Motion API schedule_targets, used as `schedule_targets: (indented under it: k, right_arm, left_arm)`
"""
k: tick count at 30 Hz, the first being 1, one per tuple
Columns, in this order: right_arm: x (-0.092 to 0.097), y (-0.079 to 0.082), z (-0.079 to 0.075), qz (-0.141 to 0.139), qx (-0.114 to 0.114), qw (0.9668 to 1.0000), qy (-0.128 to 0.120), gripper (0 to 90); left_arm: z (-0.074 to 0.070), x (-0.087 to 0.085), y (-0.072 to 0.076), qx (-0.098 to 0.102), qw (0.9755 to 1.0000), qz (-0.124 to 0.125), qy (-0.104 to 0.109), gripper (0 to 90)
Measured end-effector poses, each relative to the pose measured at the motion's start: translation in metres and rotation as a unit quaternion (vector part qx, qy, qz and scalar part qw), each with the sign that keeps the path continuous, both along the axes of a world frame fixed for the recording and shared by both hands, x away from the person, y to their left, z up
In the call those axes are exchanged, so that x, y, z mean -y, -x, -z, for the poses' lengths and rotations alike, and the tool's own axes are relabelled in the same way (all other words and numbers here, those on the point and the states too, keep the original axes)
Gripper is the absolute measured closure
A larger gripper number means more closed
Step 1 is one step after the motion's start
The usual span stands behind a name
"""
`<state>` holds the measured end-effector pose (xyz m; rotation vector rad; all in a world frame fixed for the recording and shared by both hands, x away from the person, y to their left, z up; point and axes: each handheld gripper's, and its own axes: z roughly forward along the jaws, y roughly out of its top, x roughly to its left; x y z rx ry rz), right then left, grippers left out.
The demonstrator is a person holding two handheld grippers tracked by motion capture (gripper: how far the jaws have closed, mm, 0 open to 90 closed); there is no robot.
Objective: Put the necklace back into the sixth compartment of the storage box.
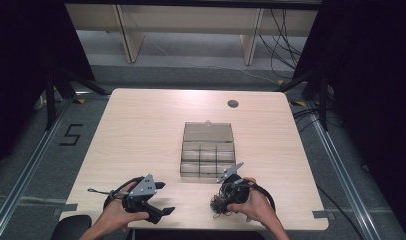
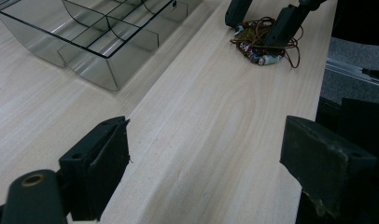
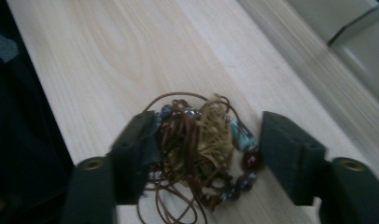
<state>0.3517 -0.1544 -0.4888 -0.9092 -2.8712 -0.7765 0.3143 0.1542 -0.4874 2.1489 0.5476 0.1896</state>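
Standing here, I'm watching a person working two claws at a light wooden table (image 1: 141,130), and the whole thing is coming down to the right claw (image 3: 204,140) and a tangled bundle of beaded cord (image 3: 197,140).

The bundle is sitting near the front edge of the table, right side, just in front of the clear compartment box (image 1: 208,150), which is lying with its lid flipped open toward the far side. From the right claw's own view, the tangle is lying squarely between the two jaws. One jaw is already touching the cords or very nearly so; the other is standing a bit off, next to the blue and red beads. So the claw is partly spread around it and not gripping anything yet, as far as I can tell.

The bundle honestly has no real long axis. It's a roundish clump, with a few loose brown loops trailing back toward the claw's body, so orientation hardly matters. My guess: squeezing straight in is the next move.

The left claw (image 1: 161,198) is hanging wide apart and empty over bare table at the front left, well apart from the bundle. The right one is clearly the nearer.
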Motion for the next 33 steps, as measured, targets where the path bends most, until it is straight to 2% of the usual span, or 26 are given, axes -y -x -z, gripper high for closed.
schedule_targets:
  k: [2, 5, 6, 7, 8, 11, 12, 13, 14, 15, 16, 19, 20, 21, 23, 24, 25, 28, 29, 31, 32, 33]
  right_arm:
    - [0.001, -0.001, 0.0, -0.007, -0.014, 0.9998, -0.013, 53.3]
    - [0.001, -0.001, 0.0, -0.005, -0.023, 0.9995, -0.019, 55.2]
    - [0.001, -0.001, 0.001, -0.006, -0.026, 0.9995, -0.02, 58.9]
    - [0.002, -0.001, 0.0, -0.007, -0.03, 0.9991, -0.03, 67.8]
    - [0.003, -0.002, -0.001, -0.018, -0.03, 0.9986, -0.04, 68.6]
    - [0.002, -0.002, -0.003, -0.027, -0.018, 0.9986, -0.042, 73.8]
    - [0.002, -0.001, -0.005, -0.026, -0.016, 0.9985, -0.046, 83.9]
    - [0.004, -0.001, -0.01, -0.024, 0.001, 0.9982, -0.054, 90.0]
    - [0.005, -0.001, -0.013, -0.021, 0.001, 0.9986, -0.049, 90.0]
    - [0.005, 0.0, -0.015, -0.024, 0.003, 0.9988, -0.043, 90.0]
    - [0.004, -0.001, -0.015, -0.039, 0.011, 0.9982, -0.044, 90.0]
    - [0.0, 0.0, -0.016, -0.054, 0.006, 0.9977, -0.041, 90.0]
    - [-0.001, 0.001, -0.017, -0.053, 0.005, 0.9978, -0.039, 90.0]
    - [-0.002, 0.001, -0.019, -0.058, 0.009, 0.9976, -0.037, 90.0]
    - [-0.003, 0.003, -0.023, -0.058, 0.015, 0.9975, -0.037, 90.0]
    - [-0.003, 0.002, -0.026, -0.065, 0.029, 0.9967, -0.039, 90.0]
    - [-0.002, 0.003, -0.032, -0.06, 0.027, 0.997, -0.04, 90.0]
    - [0.0, 0.004, -0.045, -0.067, 0.052, 0.9955, -0.042, 90.0]
    - [0.0, 0.005, -0.05, -0.068, 0.054, 0.9953, -0.042, 90.0]
    - [0.002, 0.007, -0.062, -0.057, 0.065, 0.9956, -0.036, 90.0]
    - [0.002, 0.007, -0.062, -0.057, 0.065, 0.9956, -0.036, 90.0]
    - [0.002, 0.007, -0.064, -0.053, 0.073, 0.9953, -0.036, 90.0]
  left_arm:
    - [0.0, 0.001, 0.001, -0.007, 1.0, -0.003, 0.004, 15.0]
    - [0.0, 0.001, 0.001, -0.005, 1.0, -0.004, 0.004, 15.1]
    - [0.0, 0.0, 0.001, -0.006, 1.0, -0.003, 0.0, 15.1]
    - [0.001, 0.001, 0.001, -0.003, 0.9999, -0.006, 0.008, 15.0]
    - [0.0, 0.001, 0.002, 0.0, 1.0, -0.007, 0.004, 15.0]
    - [0.001, 0.001, 0.001, -0.006, 1.0, -0.003, 0.005, 15.0]
    - [0.0, 0.0, 0.001, -0.005, 1.0, -0.001, 0.001, 15.0]
    - [0.0, 0.0, 0.0, 0.001, 1.0, 0.002, 0.001, 15.1]
    - [0.0, 0.0, -0.001, 0.009, 0.9999, 0.008, -0.003, 15.0]
    - [0.001, 0.001, 0.001, 0.003, 1.0, -0.002, 0.001, 15.1]
    - [0.001, 0.001, 0.001, -0.003, 1.0, -0.005, 0.003, 15.1]
    - [0.001, 0.001, 0.001, 0.0, 1.0, -0.003, 0.002, 15.1]
    - [0.0, 0.0, -0.001, 0.011, 0.9999, 0.007, -0.002, 15.1]
    - [0.0, 0.0, 0.001, -0.006, 1.0, -0.001, 0.002, 15.1]
    - [0.001, 0.001, 0.001, -0.006, 1.0, -0.001, 0.003, 15.0]
    - [0.001, 0.001, 0.001, -0.002, 1.0, -0.004, 0.002, 15.0]
    - [0.001, 0.001, 0.001, -0.003, 1.0, -0.005, 0.004, 15.1]
    - [0.001, 0.0, -0.001, 0.011, 0.9999, 0.006, -0.002, 15.1]
    - [0.0, 0.0, -0.001, 0.01, 0.9999, 0.006, -0.002, 15.1]
    - [0.001, 0.0, 0.0, 0.007, 1.0, 0.002, -0.001, 15.0]
    - [0.0, -0.001, -0.001, 0.01, 0.9999, 0.006, -0.009, 15.0]
    - [0.0, -0.001, -0.001, 0.009, 0.9999, 0.005, -0.007, 15.0]
